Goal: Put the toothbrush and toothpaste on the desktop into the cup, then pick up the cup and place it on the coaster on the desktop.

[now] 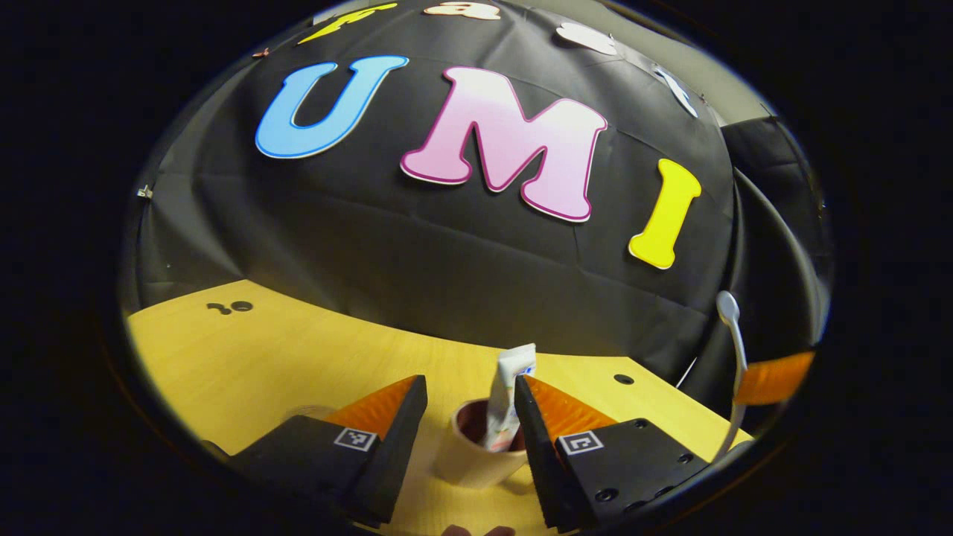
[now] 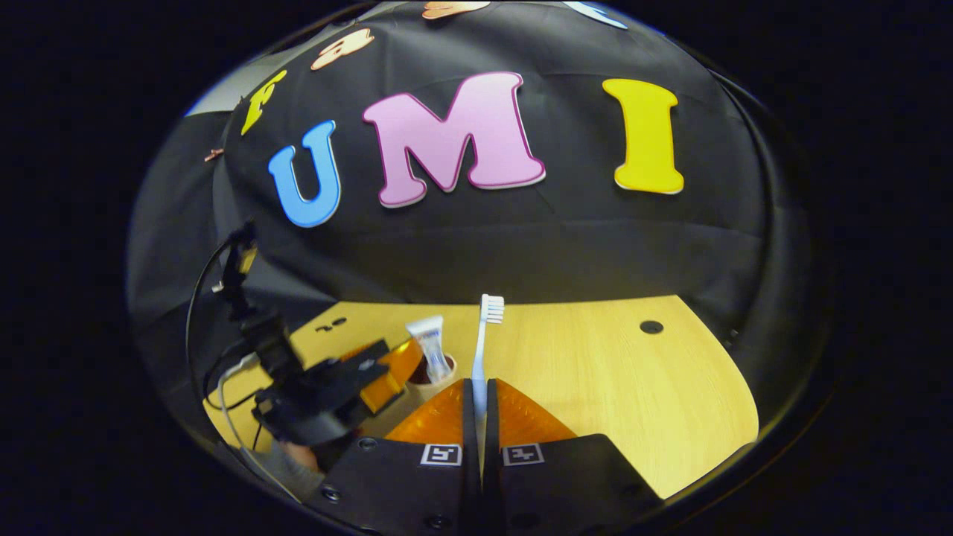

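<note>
In the left gripper view, the left gripper (image 1: 469, 406) sits at 6 o'clock with its jaws spread wide apart and holding nothing; the cup (image 1: 476, 454) stands upright on the wooden desktop (image 1: 246, 365) between the two fingers, touching neither that can be seen. The toothpaste (image 1: 510, 394) stands tilted inside the cup, its crimped end up, close against the inner face of the finger on the view's right side. At 3 to 4 o'clock, the toothbrush (image 1: 733, 350) rises at the edge of the view, head up, held in the right gripper. In the right gripper view, the left gripper (image 2: 350, 380) and its camera mount appear at 8 o'clock, with a hand (image 2: 298, 454) below it at 7 o'clock. Just right of it, the toothpaste (image 2: 432, 346) projects from the cup (image 2: 421, 376), which is mostly hidden. At 6 o'clock, the right gripper (image 2: 480, 406) is clenched on the toothbrush (image 2: 485, 335), both fingers pressing its handle, bristle head up and upright, raised above the desktop (image 2: 633, 387) and just right of the cup
</note>
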Demonstrator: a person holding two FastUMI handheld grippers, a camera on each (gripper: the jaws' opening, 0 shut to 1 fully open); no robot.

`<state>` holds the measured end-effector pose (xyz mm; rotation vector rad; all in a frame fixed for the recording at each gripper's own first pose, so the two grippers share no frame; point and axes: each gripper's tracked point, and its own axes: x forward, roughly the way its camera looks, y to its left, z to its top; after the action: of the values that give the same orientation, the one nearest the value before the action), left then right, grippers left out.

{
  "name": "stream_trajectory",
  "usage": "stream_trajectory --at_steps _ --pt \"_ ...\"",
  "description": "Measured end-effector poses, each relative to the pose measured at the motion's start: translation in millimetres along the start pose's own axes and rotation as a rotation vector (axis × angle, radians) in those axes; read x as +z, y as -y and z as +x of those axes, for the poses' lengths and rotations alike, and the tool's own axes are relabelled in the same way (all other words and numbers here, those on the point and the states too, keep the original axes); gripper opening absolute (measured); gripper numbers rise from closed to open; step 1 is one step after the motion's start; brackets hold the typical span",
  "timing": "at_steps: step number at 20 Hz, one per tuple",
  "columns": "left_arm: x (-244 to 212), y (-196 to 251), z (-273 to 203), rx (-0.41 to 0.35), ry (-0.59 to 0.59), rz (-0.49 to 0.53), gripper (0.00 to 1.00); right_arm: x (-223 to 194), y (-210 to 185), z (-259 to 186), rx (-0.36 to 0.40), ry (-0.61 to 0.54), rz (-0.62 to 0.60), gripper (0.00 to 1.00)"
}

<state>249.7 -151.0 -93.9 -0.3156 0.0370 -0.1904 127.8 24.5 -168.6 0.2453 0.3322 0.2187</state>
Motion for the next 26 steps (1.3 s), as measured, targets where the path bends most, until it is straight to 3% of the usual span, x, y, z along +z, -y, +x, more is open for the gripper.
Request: stream_trajectory --at_steps 7,10,17,21,23,24,26 --pt "-32 -60 -118 0.072 -0.157 0.018 0.74 33 -25 71 0.054 0.158 0.076 0.05" --pt "-48 -79 -154 0.100 -0.212 0.014 0.75 42 -39 89 0.099 0.235 0.057 0.05" --pt "-65 -92 -179 0.120 -0.236 -0.006 0.74 23 -84 121 0.274 0.302 -0.189 0.05" --pt "-65 -90 -179 0.120 -0.226 -0.021 0.75 -12 -99 132 0.319 0.260 -0.323 0.05" --pt "-68 -89 -178 0.116 -0.228 -0.028 0.75 -19 -99 136 0.320 0.258 -0.381 0.10" --pt "-68 -90 -178 0.118 -0.228 -0.030 0.75 -18 -98 139 0.308 0.270 -0.410 0.05" --pt "-69 -92 -178 0.123 -0.226 -0.037 0.75 -18 -96 139 0.293 0.285 -0.463 0.06"
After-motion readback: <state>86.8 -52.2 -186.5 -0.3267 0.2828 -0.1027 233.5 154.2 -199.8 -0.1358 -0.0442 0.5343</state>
